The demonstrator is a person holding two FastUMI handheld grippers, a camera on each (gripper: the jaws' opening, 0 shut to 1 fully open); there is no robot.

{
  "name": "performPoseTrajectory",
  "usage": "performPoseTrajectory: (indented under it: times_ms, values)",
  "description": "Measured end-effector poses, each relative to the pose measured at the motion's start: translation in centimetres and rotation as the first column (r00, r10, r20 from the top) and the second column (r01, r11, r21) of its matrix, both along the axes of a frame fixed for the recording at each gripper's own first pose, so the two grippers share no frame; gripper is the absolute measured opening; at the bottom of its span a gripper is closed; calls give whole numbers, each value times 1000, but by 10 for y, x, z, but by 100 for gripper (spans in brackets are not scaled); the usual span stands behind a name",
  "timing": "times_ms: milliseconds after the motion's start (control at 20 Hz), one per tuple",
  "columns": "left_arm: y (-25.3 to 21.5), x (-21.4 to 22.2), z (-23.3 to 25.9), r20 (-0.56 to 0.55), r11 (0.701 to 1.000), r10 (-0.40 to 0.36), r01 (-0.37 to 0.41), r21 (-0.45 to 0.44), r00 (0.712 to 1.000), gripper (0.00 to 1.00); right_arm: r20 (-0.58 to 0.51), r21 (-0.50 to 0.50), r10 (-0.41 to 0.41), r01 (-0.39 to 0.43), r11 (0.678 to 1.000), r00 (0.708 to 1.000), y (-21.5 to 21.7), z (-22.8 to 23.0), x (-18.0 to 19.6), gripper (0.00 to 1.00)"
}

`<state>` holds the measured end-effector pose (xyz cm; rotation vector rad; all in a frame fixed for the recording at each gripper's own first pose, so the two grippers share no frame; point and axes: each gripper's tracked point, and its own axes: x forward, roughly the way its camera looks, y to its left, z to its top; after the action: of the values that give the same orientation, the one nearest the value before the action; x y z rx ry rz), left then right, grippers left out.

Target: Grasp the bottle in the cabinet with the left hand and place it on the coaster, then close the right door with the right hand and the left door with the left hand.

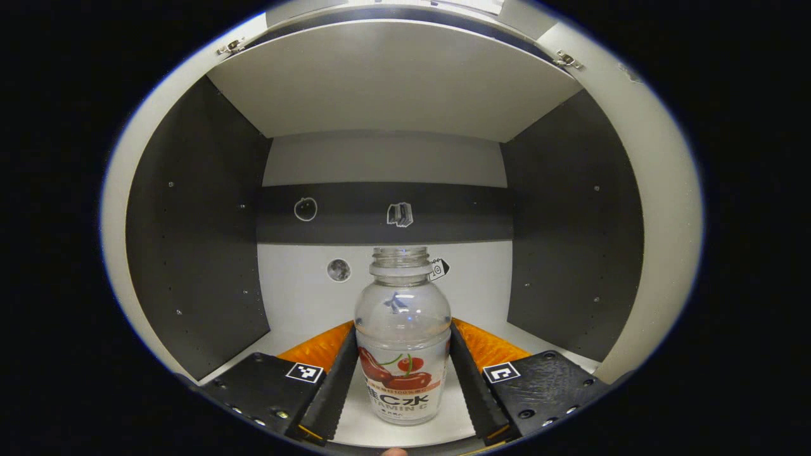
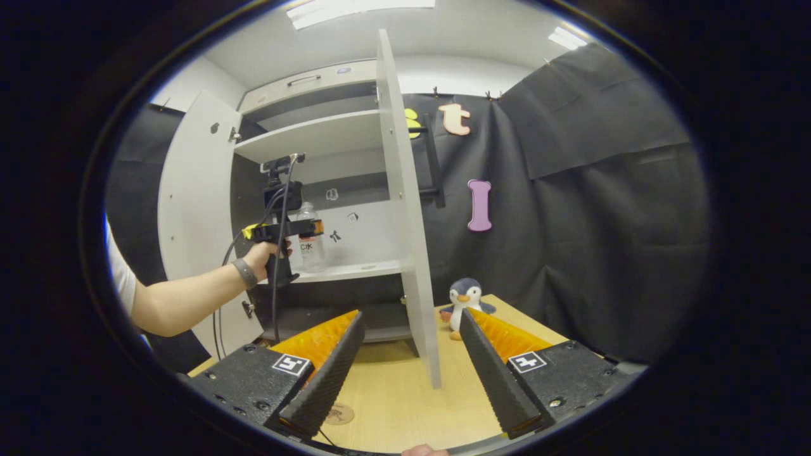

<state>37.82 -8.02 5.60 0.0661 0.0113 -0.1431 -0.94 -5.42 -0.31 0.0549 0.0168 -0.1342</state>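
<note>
**Left gripper around the bottle on the cabinet shelf**

In the left gripper view we see our left gripper (image 1: pixel 403 380) reaching into the cabinet (image 1: pixel 190 240), its two fingers standing on either side of the bottle (image 1: pixel 403 335). The bottle stands upright on the white shelf (image 1: pixel 298 316), clear, uncapped, with a fruit label on its lower half. The fingers (image 1: pixel 336 380) lie close against the bottle's sides, but we cannot tell whether both are pressing on it or just beside it. Behind the bottle the back wall carries a dark band and a few small stickers (image 1: pixel 400 214).

In the right gripper view we see the same scene from farther off. A hand (image 2: pixel 263 256) with a wristband holds the left gripper at the shelf, level with the bottle (image 2: pixel 310 237). Both cabinet doors are open: the left door (image 2: pixel 193 209) swung back beside the arm, the right door (image 2: pixel 405 209) standing edge-on towards us in the middle of the view. Our right gripper (image 2: pixel 410 373) hangs above the wooden table (image 2: pixel 405 392), its fingers wide apart and holding nothing. The coaster (image 2: pixel 340 414) lies on the table near the bottom, just beside one finger and partly hidden by it. A toy penguin (image 2: pixel 466 301) sits on the table beyond the right door, in front of the black cloth wall.
</note>
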Motion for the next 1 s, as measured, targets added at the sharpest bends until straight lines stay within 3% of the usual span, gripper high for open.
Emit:
performPoseTrajectory:
  times_ms: [100, 150, 400, 450, 700, 1000]
  values:
    - [-3, -22, 10, 15, 1000, -24, 24, -1, 1000, 76, 3, 1, 19, -19, 1000, 1000, 3, 1, 0, 95]
    - [-5, -35, 13, 19, 999, -39, 39, -6, 999, 76, 6, -1, 31, -31, 1000, 1000, 5, 2, 0, 99]
    - [0, -107, 4, 18, 995, -85, 85, -42, 996, 76, 23, -32, 80, -79, 996, 997, 12, 10, 0, 99]
    - [0, -123, -5, 8, 994, -90, 90, -54, 996, 76, 26, -39, 90, -89, 995, 996, 14, 12, -1, 95]
    - [1, -196, -59, 15, 992, -83, 84, -93, 996, 76, 32, -54, 113, -112, 992, 993, 17, 21, -3, 99]
    - [-13, -265, -144, 2, 997, -44, 44, -70, 999, 77, 41, -69, 115, -112, 991, 992, 20, 35, -6, 99]
